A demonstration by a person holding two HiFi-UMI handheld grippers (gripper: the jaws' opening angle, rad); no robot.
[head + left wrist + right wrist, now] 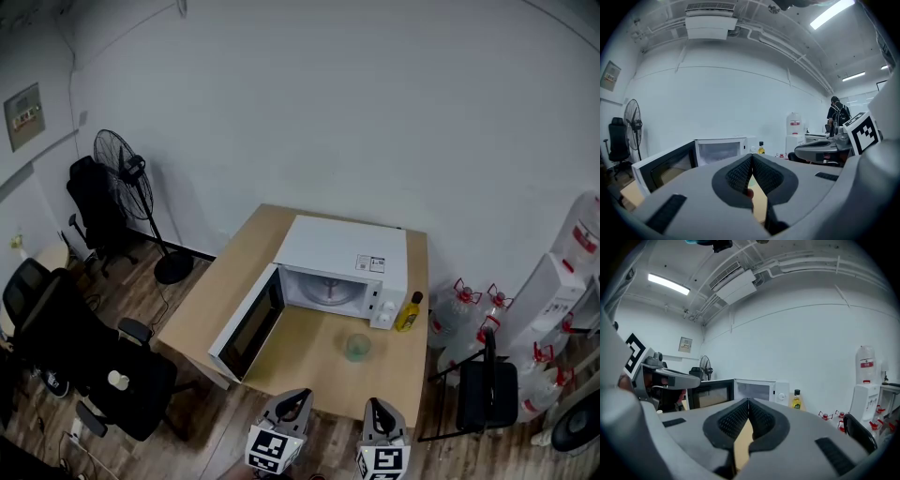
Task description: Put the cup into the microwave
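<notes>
A clear cup (357, 347) stands upright on the wooden table (239, 272), in front of the white microwave (343, 265). The microwave's door (248, 324) hangs wide open to the left and its turntable shows inside. Both grippers hover at the table's near edge, short of the cup. My left gripper (291, 409) is shut with nothing in it, its tips meeting (752, 156) below the microwave (719, 151). My right gripper (380, 418) is also shut and empty (748, 401), facing the microwave (754, 390). Neither gripper view shows the cup.
A yellow oil bottle (409, 313) stands by the microwave's right front corner. Water jugs (469, 309) and a black folding chair (487, 389) are right of the table. A standing fan (122, 169) and office chairs (89, 347) are on the left. A person (838, 115) stands far off.
</notes>
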